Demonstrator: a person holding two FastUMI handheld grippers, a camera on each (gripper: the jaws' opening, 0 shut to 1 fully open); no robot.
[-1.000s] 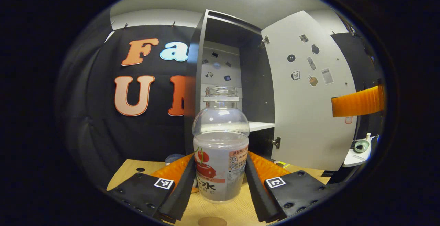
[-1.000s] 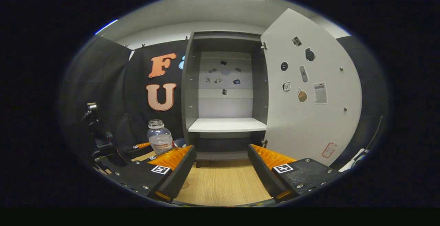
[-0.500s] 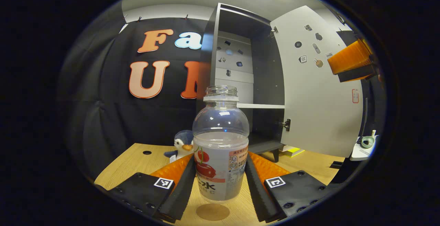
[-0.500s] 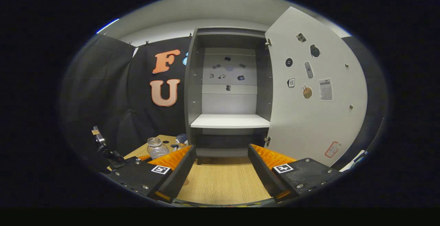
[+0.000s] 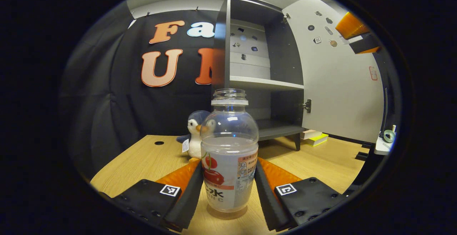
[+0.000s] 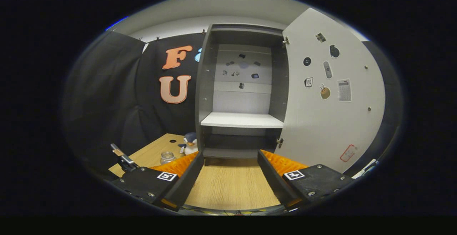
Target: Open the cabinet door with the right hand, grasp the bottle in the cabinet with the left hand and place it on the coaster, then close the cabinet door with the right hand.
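A clear, capless bottle with a red fruit label stands upright between my left gripper's fingers, which press on both its sides. Its base sits over the round brown coaster on the wooden table, seemingly touching it. The dark cabinet stands behind with its white door swung wide open to the right. In the right gripper view, my right gripper is open and holds nothing, facing the open cabinet and its door. The bottle shows low at the left there. The right gripper hangs high before the door.
A plush penguin sits on the table just behind the bottle, left of the cabinet. Yellow and white books lie under the door. A tape roll rests on a white ledge at the far right.
My left gripper has come down with the bottle onto the coaster, and the cabinet has risen in its view. The right gripper has lifted slightly and stays open.
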